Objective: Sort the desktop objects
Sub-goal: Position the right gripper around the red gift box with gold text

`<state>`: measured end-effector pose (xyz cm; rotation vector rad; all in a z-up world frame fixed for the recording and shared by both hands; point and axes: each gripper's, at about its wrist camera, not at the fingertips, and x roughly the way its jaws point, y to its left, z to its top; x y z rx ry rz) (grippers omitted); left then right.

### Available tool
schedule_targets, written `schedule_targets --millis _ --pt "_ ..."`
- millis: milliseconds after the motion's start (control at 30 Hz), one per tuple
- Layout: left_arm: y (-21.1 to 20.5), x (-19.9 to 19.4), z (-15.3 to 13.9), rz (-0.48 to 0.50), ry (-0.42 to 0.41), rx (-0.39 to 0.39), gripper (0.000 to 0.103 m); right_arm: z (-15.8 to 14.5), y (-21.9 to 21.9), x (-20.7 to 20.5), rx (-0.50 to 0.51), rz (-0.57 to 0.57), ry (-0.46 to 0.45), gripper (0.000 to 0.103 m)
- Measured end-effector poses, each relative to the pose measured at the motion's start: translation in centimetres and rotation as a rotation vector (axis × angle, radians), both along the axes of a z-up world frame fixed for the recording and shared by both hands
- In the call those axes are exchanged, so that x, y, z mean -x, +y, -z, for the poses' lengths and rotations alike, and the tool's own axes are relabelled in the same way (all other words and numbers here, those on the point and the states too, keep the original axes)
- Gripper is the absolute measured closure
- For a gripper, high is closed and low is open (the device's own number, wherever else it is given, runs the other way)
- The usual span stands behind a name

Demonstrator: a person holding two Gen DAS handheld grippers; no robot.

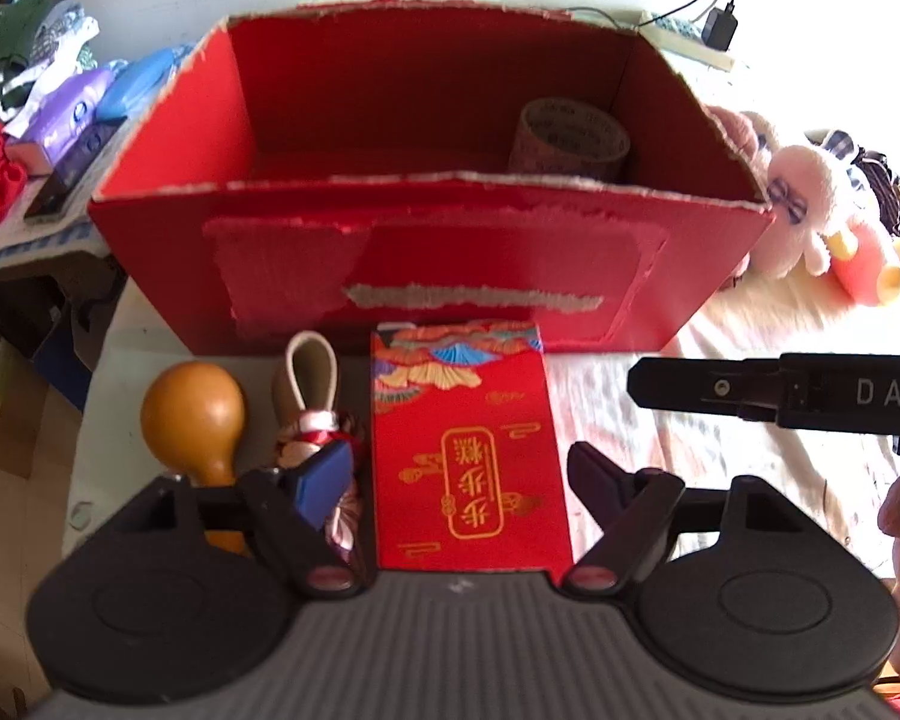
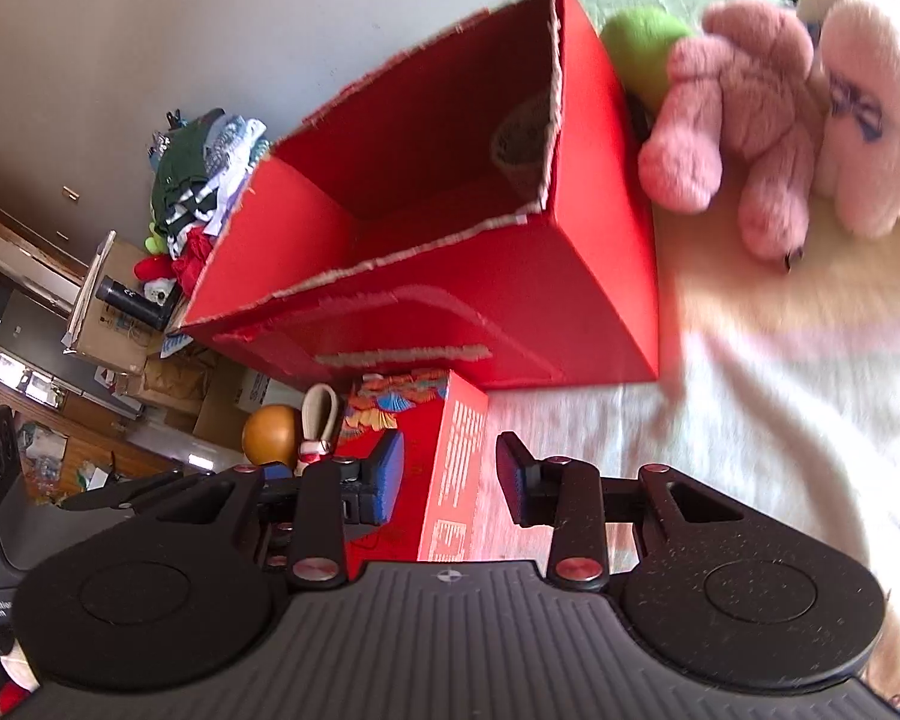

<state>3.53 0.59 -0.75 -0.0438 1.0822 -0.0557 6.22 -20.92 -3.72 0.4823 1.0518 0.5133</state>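
Note:
A flat red gift box (image 1: 468, 420) with gold characters lies on the white cloth in front of a big open red cardboard box (image 1: 426, 252). My left gripper (image 1: 459, 477) is open and straddles the gift box without touching it. To its left lie a brown gourd (image 1: 192, 414) and a tasselled ornament with a beige loop (image 1: 312, 384). A roll of brown tape (image 1: 570, 138) stands inside the cardboard box. In the right wrist view, my right gripper (image 2: 453, 474) is open over the gift box's (image 2: 457, 444) right edge, near the cardboard box (image 2: 510, 312).
Pink (image 2: 738, 138) and white (image 2: 870, 108) plush toys lie right of the cardboard box, with a green object (image 2: 648, 42) behind it. Folded clothes and tissue packs (image 1: 60, 114) are piled at the left. A charger and cable (image 1: 720, 24) hang at the back right.

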Motion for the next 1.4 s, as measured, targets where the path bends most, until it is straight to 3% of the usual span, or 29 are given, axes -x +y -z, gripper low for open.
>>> schedule_targets --millis 533,900,1400 --pt "0.3 -1.3 2.2 0.037 0.079 0.052 0.018 3.0 0.9 -2.0 -0.054 0.002 0.181 0.065" --pt "-1.3 -1.8 2.6 0.132 0.104 0.021 0.013 3.3 1.6 -2.6 -0.025 -0.006 0.202 0.063" --pt "-4.4 -1.9 2.8 0.245 0.120 0.039 0.012 3.8 -2.1 -1.4 -0.033 0.114 0.225 0.056"
